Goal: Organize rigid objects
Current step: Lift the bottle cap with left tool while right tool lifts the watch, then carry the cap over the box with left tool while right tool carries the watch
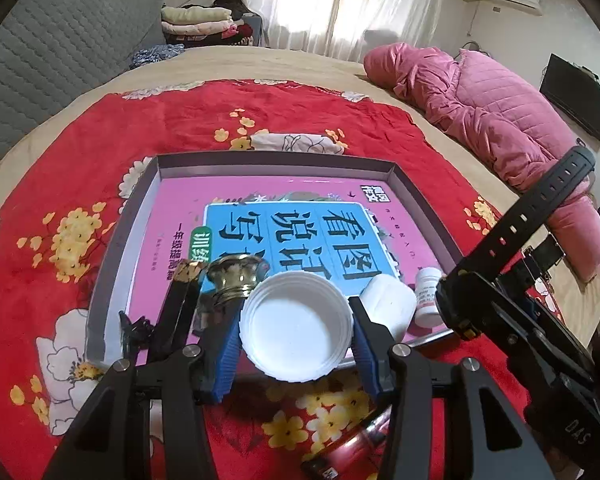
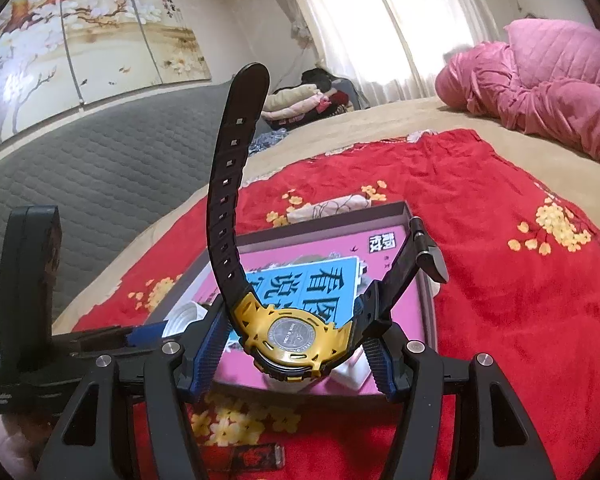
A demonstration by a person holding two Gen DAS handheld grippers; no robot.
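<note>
While both grippers hang over the tray (image 1: pixel 156 168), left gripper (image 1: pixel 296 320) pinches the white lid (image 1: pixel 296 320), right gripper (image 2: pixel 296 344) pinches the watch (image 2: pixel 292 336) at its 12 o'clock — straps loose; risk: they snag the tray's rim.

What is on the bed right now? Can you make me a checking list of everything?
Surface: red flowered blanket spread over a tan bed.
Job's things: grey tray holding a pink book, small pill bottle and brass-coloured piece; white cap; watch.
Clutter: red item on the blanket near the tray.
Grippers: left gripper holds the white cap; right gripper holds the watch.
Cables: nothing seen.
Surroundings: pink quilt, folded clothes, curtains.
</note>
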